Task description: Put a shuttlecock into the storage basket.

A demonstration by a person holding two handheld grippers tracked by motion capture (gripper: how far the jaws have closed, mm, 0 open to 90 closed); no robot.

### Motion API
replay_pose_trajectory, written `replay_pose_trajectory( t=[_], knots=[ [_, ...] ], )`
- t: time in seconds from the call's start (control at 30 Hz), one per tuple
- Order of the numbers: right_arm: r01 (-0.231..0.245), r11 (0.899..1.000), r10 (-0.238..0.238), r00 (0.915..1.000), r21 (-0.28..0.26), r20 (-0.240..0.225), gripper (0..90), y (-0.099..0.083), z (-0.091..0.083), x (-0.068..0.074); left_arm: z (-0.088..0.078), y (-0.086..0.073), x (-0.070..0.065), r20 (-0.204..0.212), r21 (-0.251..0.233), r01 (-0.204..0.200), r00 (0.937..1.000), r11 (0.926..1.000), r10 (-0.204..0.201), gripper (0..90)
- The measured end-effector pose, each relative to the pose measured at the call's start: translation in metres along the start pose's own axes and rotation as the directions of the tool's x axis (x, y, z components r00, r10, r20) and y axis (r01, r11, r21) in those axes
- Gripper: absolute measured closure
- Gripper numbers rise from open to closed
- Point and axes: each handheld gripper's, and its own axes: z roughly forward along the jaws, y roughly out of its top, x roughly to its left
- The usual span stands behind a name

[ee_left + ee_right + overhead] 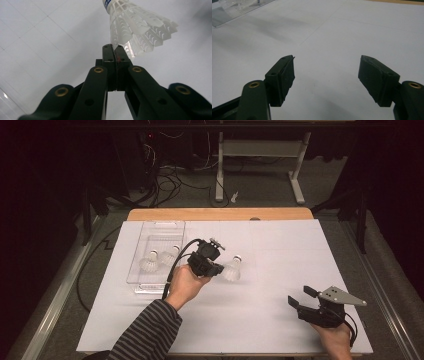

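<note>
White shuttlecock (136, 27) in left claw (115, 48) points cork away.

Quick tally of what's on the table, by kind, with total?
Shuttlecocks: 3: two in the tray, one pinched by its skirt in the left claw
Clear plastic tray: 1
Claws: 2: left, right
Total: 6

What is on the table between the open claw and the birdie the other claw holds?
Nothing: in the high view, only bare white table lies between the right gripper and the shuttlecock.
</note>
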Motion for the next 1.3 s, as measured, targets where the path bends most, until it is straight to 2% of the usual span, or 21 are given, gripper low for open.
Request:
replay_pose_trajectory(
  t=[1.3],
  knots=[
    [0.000,1.000,0.000,1.0000,0.001,0.001,29.9,0.000,0.000,0.000,-0.025,-0.009,0.013,-0.002,-0.016,0.018,0.9998,0.9997,-0.018,89.7]
  ],
)
